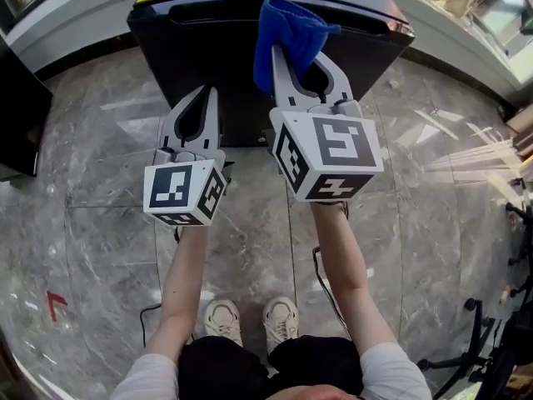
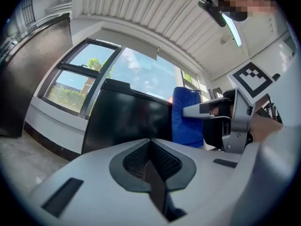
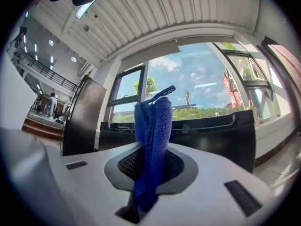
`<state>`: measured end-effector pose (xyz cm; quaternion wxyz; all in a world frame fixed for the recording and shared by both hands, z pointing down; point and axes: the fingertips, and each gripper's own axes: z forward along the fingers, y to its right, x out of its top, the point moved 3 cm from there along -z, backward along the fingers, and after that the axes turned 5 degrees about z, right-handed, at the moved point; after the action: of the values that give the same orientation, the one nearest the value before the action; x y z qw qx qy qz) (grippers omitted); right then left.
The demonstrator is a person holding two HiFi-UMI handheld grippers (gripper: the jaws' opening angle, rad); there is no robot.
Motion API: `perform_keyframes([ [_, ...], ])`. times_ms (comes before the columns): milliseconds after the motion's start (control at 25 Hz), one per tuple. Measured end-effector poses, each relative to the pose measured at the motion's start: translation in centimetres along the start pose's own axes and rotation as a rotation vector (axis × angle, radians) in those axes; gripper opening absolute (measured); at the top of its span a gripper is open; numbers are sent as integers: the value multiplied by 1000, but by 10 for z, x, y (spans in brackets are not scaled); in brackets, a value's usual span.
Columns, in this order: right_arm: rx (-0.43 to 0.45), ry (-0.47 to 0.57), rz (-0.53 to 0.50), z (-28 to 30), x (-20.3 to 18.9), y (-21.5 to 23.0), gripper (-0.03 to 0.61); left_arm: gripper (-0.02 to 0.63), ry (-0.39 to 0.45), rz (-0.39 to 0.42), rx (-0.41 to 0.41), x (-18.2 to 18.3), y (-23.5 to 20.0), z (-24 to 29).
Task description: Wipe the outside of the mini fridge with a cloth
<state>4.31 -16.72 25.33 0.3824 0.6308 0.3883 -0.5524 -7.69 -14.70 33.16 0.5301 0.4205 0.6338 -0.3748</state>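
Observation:
The black mini fridge (image 1: pixel 250 40) stands on the floor ahead of me, its top edge and front face toward me. My right gripper (image 1: pixel 293 50) is shut on a blue cloth (image 1: pixel 290 28), held up near the fridge's upper front edge. The cloth (image 3: pixel 153 140) stands between the shut jaws in the right gripper view, with the fridge (image 3: pixel 221 131) behind. My left gripper (image 1: pixel 202 98) is shut and empty, lower and to the left, in front of the fridge's face. From the left gripper view, the cloth (image 2: pixel 187 117) and fridge (image 2: pixel 127 119) show beyond the shut jaws.
The floor is grey marble tile (image 1: pixel 100 182). A dark tall cabinet (image 1: pixel 17 107) stands at the left. A low white windowsill ledge (image 1: pixel 75 11) runs behind the fridge. Black stand legs (image 1: pixel 491 340) and cables sit at the right. The person's shoes (image 1: pixel 250 319) are below.

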Motion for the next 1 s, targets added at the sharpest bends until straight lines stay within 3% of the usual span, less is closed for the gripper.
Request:
perform_keyframes([
  [360, -174, -6, -41, -29, 10, 77, 72, 5, -19, -4, -76, -8, 31, 12],
  [800, -364, -14, -39, -52, 12, 145, 72, 5, -46, -13, -83, -19, 28, 10],
  [1000, -411, 6, -19, -57, 16, 169, 72, 5, -55, 1, -89, -21, 31, 10],
])
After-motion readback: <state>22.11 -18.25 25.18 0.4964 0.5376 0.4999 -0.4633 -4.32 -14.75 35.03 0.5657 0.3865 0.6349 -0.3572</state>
